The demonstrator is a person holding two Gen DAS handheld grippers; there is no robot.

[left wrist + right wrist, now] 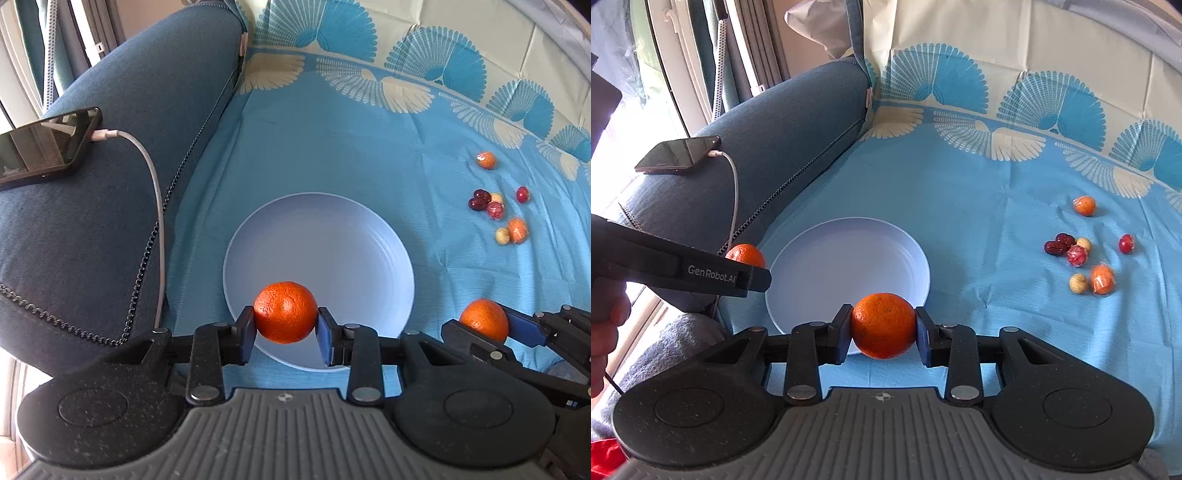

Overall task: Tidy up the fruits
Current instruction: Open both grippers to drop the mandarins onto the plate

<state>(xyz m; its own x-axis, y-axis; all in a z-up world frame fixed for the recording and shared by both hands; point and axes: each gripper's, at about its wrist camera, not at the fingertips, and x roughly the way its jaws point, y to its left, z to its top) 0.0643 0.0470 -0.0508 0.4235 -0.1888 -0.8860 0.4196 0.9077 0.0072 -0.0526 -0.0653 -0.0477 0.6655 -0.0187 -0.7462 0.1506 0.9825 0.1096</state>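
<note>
Over by the near-left rim of the pale plate (317, 236), the left tool (285, 325) has its two pads pressed on the sides of an orange (285, 316), closed only as far as the fruit allows. From its own camera that orange hangs above the plate's near edge, a little left of the middle, so the plate lies straight ahead and below it. Seen from the right wrist, the same tool reaches in from the plate's left side, its fruit showing just outside the rim there.

Moving right along the plate's near edge, the right tool (883, 330) grips a second orange (883, 325) the same way, pads tight on both flanks. In its own view this fruit overlaps the plate's near-right rim; in the left wrist view it sits off the rim to the right, above blue cloth (369, 155). I would judge neither orange is fully above the plate's middle yet: the left one needs to travel forward, the right one forward and leftward.

Further right of the plate, well apart from it, a scatter of small fruits (1078, 254) lies on the cloth: dark red ones, pale ones, a few orange ones in wrap. The right tool is the nearer to those.
</note>
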